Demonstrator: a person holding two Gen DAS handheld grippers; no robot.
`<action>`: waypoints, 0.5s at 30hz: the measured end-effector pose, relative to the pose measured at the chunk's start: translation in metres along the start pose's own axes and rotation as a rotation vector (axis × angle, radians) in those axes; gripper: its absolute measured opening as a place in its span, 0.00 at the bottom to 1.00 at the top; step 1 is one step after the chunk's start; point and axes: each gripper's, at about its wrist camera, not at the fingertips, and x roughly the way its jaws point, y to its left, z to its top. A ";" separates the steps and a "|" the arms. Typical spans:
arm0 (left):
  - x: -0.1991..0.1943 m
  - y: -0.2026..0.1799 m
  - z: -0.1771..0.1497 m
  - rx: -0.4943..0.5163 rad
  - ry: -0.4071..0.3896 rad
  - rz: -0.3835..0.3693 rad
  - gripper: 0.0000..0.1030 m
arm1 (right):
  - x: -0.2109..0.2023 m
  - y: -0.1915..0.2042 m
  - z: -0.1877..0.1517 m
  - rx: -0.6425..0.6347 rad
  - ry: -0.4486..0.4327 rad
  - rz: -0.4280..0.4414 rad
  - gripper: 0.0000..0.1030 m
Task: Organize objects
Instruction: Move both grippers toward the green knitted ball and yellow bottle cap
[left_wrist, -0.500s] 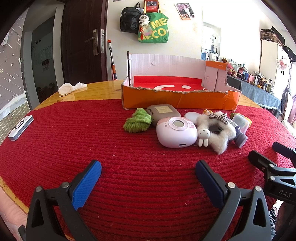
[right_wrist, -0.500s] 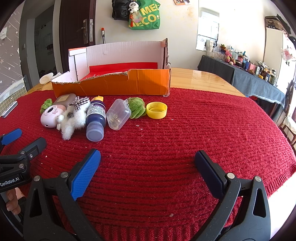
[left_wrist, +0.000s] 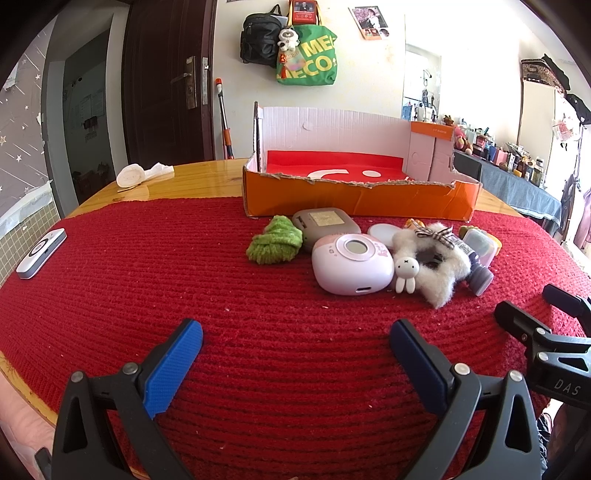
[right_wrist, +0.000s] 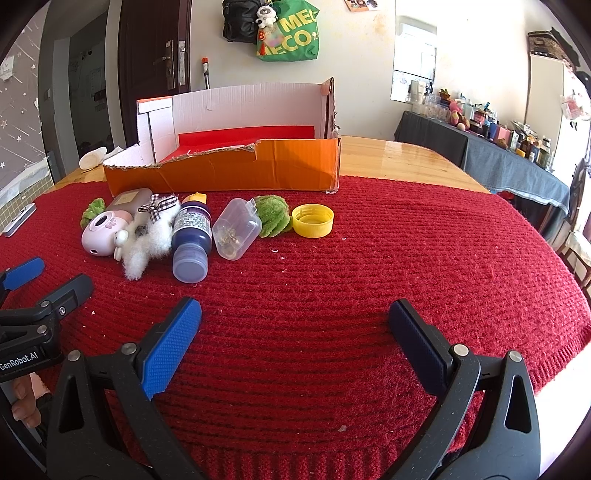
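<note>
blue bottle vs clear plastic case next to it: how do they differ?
The blue bottle is opaque, dark blue with a printed label and a grey cap; the clear plastic case is see-through, with small brownish bits visible inside. The bottle is round; the case is boxy with rounded corners and a hinged lid. The bottle touches the white fluffy scrunchie; the case rests against a green knit piece. Both lie on their sides on the red mat, before the orange box.

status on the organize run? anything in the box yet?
Nothing done: the orange cardboard box looks empty. Nothing in hand: left tongs and right tongs hover open. Left: pink device, dark bottle, clear case, yellow cap, fluffy scrunchie.
</note>
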 end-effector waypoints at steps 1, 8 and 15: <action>0.002 0.001 0.001 -0.002 0.004 -0.005 1.00 | -0.001 -0.001 0.001 0.003 0.003 0.001 1.00; -0.007 0.008 0.015 -0.001 0.000 -0.031 1.00 | -0.008 -0.005 0.018 0.022 -0.016 0.019 1.00; 0.000 0.025 0.046 -0.038 0.008 -0.032 1.00 | -0.004 -0.018 0.049 0.049 -0.023 0.010 1.00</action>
